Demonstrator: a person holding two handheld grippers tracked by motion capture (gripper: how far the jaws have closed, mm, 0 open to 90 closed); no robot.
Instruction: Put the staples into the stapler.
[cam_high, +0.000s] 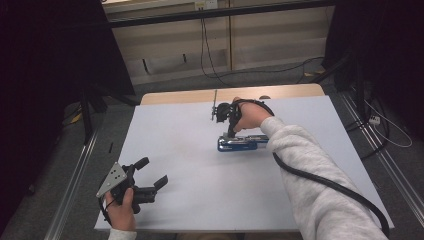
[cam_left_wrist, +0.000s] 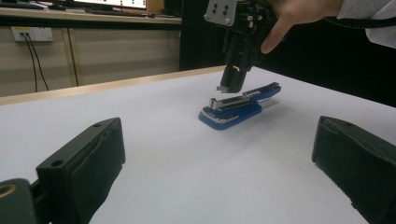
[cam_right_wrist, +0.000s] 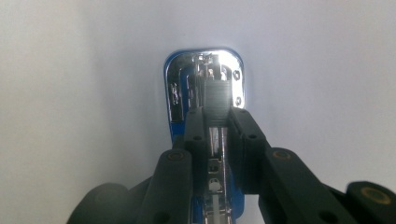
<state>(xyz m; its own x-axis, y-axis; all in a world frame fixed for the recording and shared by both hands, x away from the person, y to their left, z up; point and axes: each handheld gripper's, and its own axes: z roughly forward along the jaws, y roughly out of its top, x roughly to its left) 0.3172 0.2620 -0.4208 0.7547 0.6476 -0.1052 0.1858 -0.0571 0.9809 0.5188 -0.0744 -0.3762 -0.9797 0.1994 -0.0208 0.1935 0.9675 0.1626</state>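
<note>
A blue stapler (cam_high: 240, 143) lies right of centre on the white worktop (cam_high: 175, 130), its top arm swung open. The right hand-held gripper (cam_right_wrist: 218, 122) points down over it, jaws nearly closed around the metal staple rail, seemingly gripping it. The left hand-held gripper (cam_high: 150, 175) rests at the near left, jaws wide apart and holding nothing. The step looks like working the magazine, perhaps loading. Next, the right needs a steady pull or push along the rail; the left could brace the base.
</note>
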